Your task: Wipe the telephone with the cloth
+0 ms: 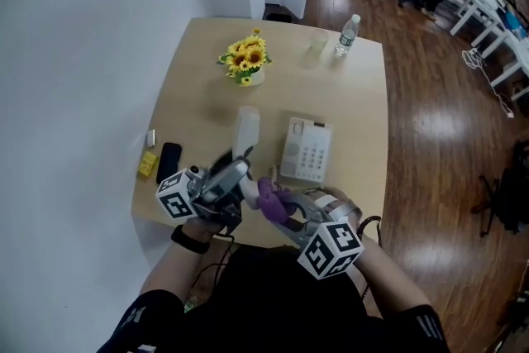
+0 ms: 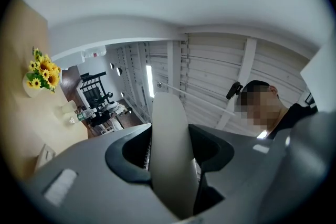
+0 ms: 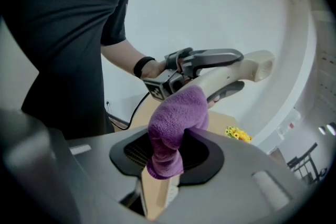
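My left gripper [image 1: 237, 171] is shut on the cream telephone handset [image 1: 246, 131] and holds it up over the near edge of the table. In the left gripper view the handset [image 2: 170, 149] fills the gap between the jaws. My right gripper [image 1: 279, 209] is shut on a purple cloth [image 1: 271, 197]. In the right gripper view, the bunched cloth [image 3: 176, 123] touches the underside of the handset [image 3: 247, 66] close to the left gripper [image 3: 202, 59]. The white telephone base [image 1: 306, 151], with its keypad, lies on the wooden table [image 1: 355, 112] just beyond both grippers.
A small vase of sunflowers [image 1: 245, 60] stands at the back of the table, with a water bottle [image 1: 348, 34] and a clear glass [image 1: 316, 45] at the far right. A black mobile phone [image 1: 169, 162] and a yellow item [image 1: 148, 164] lie at the left edge.
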The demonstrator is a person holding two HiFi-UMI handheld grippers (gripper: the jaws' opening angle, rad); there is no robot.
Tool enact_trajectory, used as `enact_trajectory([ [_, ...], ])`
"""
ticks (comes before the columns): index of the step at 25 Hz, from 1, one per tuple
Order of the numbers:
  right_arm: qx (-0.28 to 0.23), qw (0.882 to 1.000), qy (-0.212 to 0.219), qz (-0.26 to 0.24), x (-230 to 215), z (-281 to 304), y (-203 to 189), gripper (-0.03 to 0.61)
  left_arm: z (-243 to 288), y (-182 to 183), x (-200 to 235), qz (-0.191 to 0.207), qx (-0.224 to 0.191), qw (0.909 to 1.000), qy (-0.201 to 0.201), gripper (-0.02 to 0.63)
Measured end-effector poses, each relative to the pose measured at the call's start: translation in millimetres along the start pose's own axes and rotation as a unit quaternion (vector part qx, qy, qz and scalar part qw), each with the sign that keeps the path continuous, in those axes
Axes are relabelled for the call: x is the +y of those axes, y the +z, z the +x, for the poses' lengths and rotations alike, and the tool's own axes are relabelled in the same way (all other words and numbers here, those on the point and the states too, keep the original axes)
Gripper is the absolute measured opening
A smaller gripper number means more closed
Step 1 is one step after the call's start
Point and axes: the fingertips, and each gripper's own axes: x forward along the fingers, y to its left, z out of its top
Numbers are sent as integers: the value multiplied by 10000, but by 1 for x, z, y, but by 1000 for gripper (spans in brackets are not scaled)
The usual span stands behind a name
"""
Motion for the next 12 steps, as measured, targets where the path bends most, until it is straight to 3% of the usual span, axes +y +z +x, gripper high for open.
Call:
enact_trajectory([
  [5,-291,9977,-436,427,-35,-8,10,132,1,-7,-4,-20,77,9999,-91,209],
  [12,-290,9993,73,223,-8,7,10,132,-4,-6,2,21,119,9999,45,209],
])
